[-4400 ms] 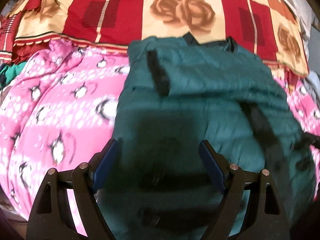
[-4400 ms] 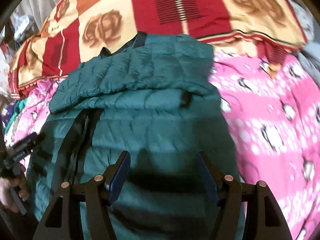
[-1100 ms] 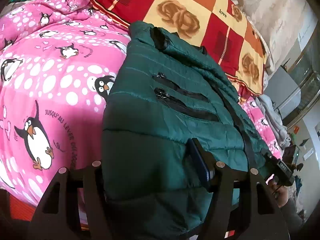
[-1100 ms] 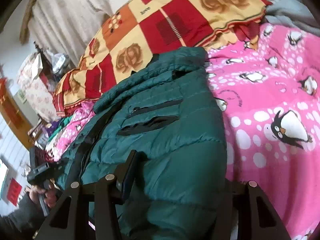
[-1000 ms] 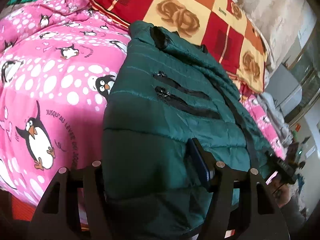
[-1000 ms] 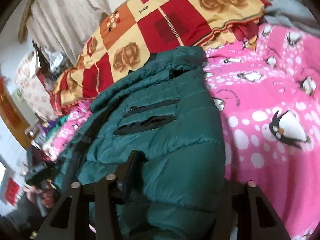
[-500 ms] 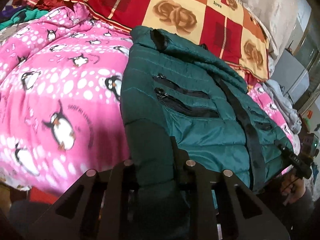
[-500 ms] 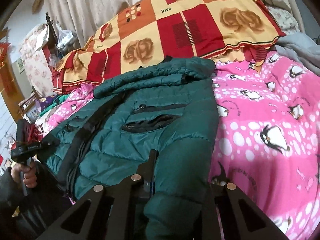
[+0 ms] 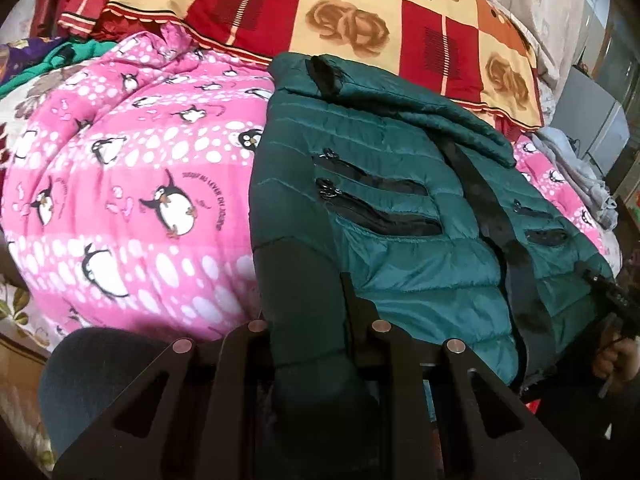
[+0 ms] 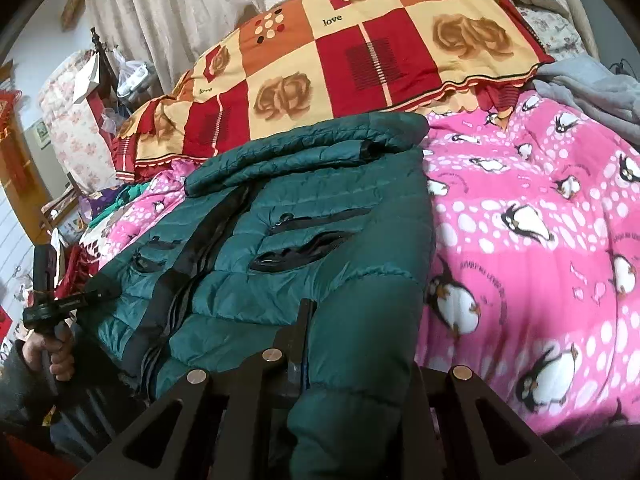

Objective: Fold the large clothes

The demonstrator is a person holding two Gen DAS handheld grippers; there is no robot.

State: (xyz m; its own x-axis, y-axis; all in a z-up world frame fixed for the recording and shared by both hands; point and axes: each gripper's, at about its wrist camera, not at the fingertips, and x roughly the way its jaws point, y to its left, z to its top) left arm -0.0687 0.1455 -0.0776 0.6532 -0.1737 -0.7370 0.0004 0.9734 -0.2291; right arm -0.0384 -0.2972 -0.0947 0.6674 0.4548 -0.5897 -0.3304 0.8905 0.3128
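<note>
We've got the green puffer jacket point(image 9: 400, 208) lying front-up on the pink penguin blanket point(image 9: 120, 200) on the bed, collar end toward the red-and-yellow rose quilt point(image 9: 360, 12), hem end nearest us. The left gripper point(image 9: 308, 320) has its jaws closed down on a thick roll of the jacket's hem corner, on the jacket's penguin-blanket side in that view. The right gripper point(image 10: 352, 344) is clamped the same way on the opposite hem corner; fabric bulges out between the jaws on both.

Risks, as we judge them:
- Shell looks slick and puffy, so a fat bunch can squeeze out of the jaws once the hem is lifted toward the collar, dropping one corner and skewing the fold.
- Each grip may hold only the top layer; the back panel could stay on the blanket and the jacket would open instead of folding.
- Open chest pockets point(image 9: 376, 208) and the dark front zipper strip point(image 9: 488, 216) could bunch under the fold and leave a lump.
- The blanket under the jacket is soft and humped, so the jacket may slide toward the rose quilt when pushed.
- Uneven lift between the two grippers would twist the hem.
</note>
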